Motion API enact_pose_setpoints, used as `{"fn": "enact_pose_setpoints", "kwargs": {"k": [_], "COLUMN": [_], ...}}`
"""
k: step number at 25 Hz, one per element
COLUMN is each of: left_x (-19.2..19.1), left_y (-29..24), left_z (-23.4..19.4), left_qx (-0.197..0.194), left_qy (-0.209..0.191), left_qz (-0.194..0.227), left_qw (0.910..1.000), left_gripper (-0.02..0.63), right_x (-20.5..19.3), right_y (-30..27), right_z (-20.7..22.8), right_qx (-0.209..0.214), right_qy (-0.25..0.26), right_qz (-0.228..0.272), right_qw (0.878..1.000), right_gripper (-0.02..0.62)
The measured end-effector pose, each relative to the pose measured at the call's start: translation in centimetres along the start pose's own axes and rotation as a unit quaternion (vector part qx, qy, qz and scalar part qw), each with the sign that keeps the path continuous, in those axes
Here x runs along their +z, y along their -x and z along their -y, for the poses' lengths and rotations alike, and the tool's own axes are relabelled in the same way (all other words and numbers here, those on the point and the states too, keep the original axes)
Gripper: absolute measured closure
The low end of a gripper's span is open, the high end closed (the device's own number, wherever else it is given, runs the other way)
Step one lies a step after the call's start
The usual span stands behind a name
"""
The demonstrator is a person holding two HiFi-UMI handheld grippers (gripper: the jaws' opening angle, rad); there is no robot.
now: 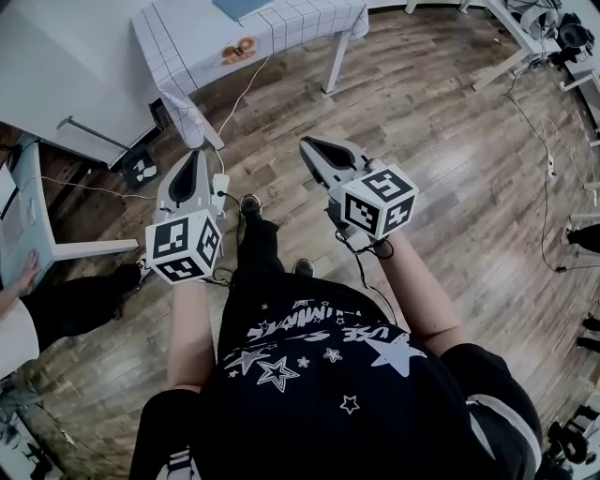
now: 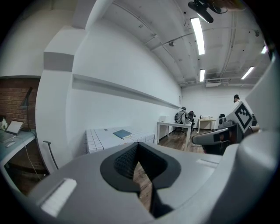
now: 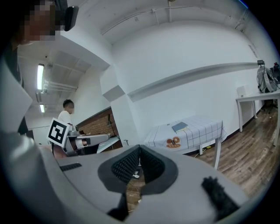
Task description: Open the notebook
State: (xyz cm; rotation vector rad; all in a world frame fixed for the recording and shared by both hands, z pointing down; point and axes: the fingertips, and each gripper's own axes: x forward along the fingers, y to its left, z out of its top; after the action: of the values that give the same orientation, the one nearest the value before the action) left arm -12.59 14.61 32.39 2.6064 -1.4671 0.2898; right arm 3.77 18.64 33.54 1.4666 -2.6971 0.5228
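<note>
Notebook (image 3: 180, 127) — closed, flat on table (image 3: 205, 130)

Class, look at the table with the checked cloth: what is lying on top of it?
A blue notebook lies closed on the table. Its cover hides the pages, and the cloth hides the tabletop itself.

Entry: a tabletop (image 1: 300, 23) was recorded as fully covered by a white, grid-lined cloth (image 1: 173, 70) hanging over its edges. A blue notebook (image 1: 239, 7) was found lying flat and closed on the cloth. An orange round motif (image 1: 238, 50) was noted near the cloth's edge; print or loose item could not be determined. The floor (image 1: 450, 159) was logged as wooden planks. A white power strip (image 1: 221, 190) was seen lying on it, with a pale cable (image 1: 246, 89) laid towards the tabletop.
</note>
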Motion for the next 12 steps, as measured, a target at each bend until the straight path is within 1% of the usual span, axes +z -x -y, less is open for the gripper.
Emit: {"fn": "enact_pose_setpoints", "kwargs": {"k": [5,8,12], "left_x": [0.0,0.1,-0.3], "left_y": [-3.4,-6.1,-9.6], "left_z": [-2.8,-4.7,-7.2], "left_qx": [-0.003,-0.011,-0.019], "left_qy": [0.008,0.016,0.023], "left_qz": [-0.007,-0.005,-0.011], "left_qw": [0.9999,0.9998,0.9995], "left_gripper": [0.597,0.597,0.597], "right_x": [0.8,0.7,1.0], "right_y": [-3.4,-6.3,-10.3], "right_z": [1.9,3.0,5.0], "right_qx": [-0.013,-0.018,-0.026], "right_qy": [-0.009,-0.008,-0.011], "right_qz": [-0.007,-0.02,-0.033], "right_qw": [1.0,1.0,0.999], "right_gripper": [0.58,0.58,0.58]}}
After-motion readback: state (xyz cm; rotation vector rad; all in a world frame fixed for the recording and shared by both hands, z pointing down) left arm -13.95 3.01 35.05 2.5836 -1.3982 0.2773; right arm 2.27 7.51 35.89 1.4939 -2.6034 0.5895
